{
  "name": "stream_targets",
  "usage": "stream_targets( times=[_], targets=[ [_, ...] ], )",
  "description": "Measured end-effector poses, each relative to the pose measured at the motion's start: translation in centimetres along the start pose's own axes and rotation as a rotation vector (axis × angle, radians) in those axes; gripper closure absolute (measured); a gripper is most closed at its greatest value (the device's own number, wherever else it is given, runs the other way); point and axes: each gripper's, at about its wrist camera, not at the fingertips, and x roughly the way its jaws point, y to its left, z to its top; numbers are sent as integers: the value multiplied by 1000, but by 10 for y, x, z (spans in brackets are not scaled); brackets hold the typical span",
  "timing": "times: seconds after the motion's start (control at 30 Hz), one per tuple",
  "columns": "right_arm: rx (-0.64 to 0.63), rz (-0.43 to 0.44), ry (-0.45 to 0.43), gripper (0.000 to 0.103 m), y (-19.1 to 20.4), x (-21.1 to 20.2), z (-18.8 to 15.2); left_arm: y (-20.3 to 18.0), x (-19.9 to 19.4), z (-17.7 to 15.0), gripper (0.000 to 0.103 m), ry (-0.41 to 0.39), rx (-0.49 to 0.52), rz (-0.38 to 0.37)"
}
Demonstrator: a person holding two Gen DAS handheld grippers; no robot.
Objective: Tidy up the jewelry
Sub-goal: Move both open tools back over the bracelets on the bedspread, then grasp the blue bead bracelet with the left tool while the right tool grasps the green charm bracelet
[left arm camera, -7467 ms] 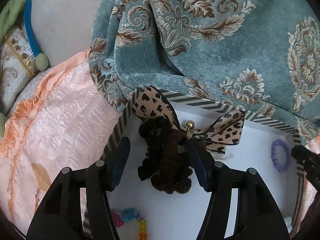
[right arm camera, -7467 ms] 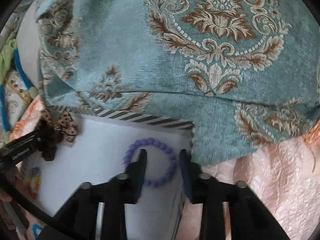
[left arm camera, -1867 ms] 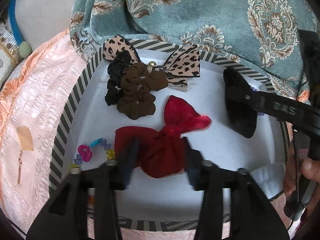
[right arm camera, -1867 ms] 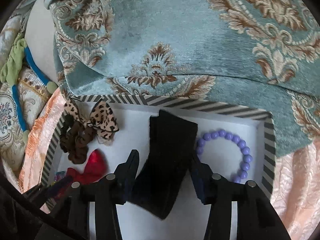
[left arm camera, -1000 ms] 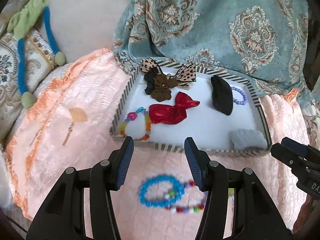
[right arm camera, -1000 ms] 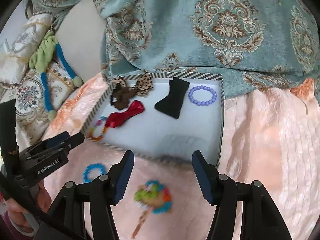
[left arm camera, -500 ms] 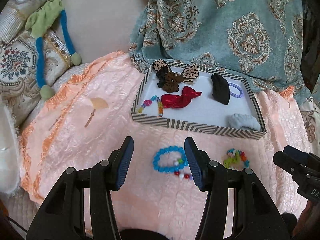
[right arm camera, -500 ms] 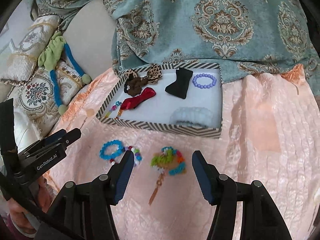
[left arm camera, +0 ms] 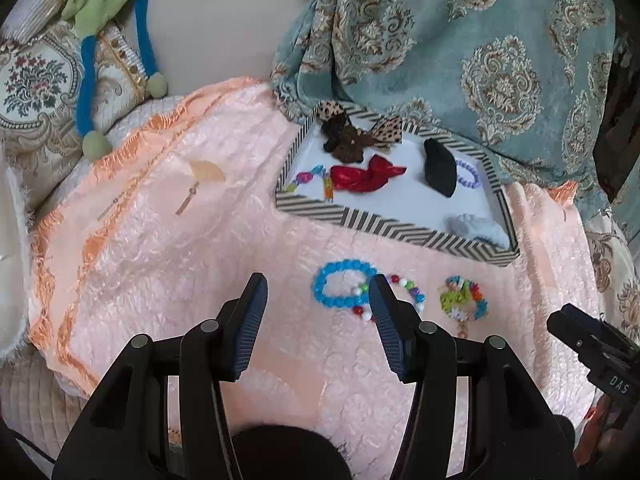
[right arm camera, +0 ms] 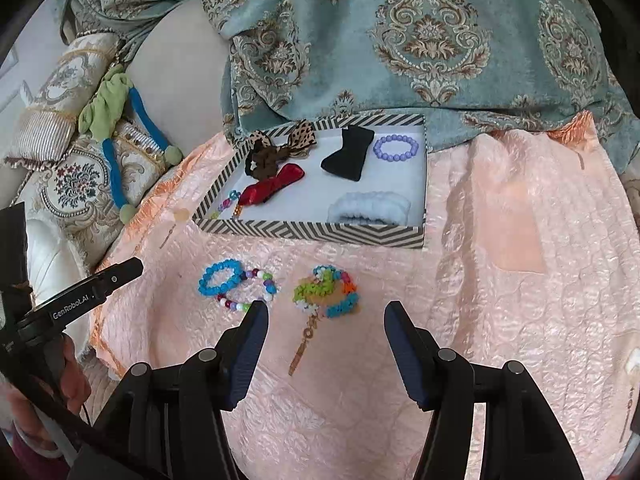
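Note:
A striped tray [left arm camera: 384,222] [right arm camera: 312,233] lies on a peach blanket and holds a leopard bow [right arm camera: 302,136], brown scrunchies [left arm camera: 348,142], a red bow [left arm camera: 366,176] [right arm camera: 272,188], a black bow [right arm camera: 348,156], a purple bead bracelet [right arm camera: 396,148], a pale blue scrunchie [right arm camera: 370,206] and a colourful chain [left arm camera: 316,178]. In front of the tray lie a blue bead bracelet [left arm camera: 340,286] [right arm camera: 220,278], a mixed bead bracelet [right arm camera: 252,290] and a green-and-blue tasselled piece [left arm camera: 462,300] [right arm camera: 326,290]. My left gripper [left arm camera: 318,298] is open and empty, well back from the tray. My right gripper [right arm camera: 324,322] is open and empty too.
A teal patterned cloth [right arm camera: 400,40] is draped behind the tray. Embroidered cushions [left arm camera: 36,92] and a green-and-blue soft toy [right arm camera: 116,120] lie at the left. A person's hand [right arm camera: 44,396] holds the left tool. Bare blanket [right arm camera: 520,300] spreads to the right.
Both grippers have pulled back from the tray, so the tray looks smaller and the bracelets on the blanket have come fully into view. Both stayed open and empty.

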Motion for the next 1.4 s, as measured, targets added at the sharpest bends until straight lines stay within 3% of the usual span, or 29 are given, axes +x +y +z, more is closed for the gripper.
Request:
stream_targets(
  times=[0.13,0.23,0.5,0.83,1.4],
  targets=[
    [4,-18,14,46,-9,11,-2,6,10,-3,50,28,-15,-1],
    [20,-23,47,57,-18,25,-4,11,21,-4,50,60,-33,-11],
    [-17,-45,118,57,-17,71,0,21,47,-4,45,116,-64,-15],
    [-49,-76,138,58,-17,97,8,24,76,1,42,157,-74,-15],
    [-75,-58,87,88,-17,106,4,11,116,1,39,196,-15,15]
  ],
)
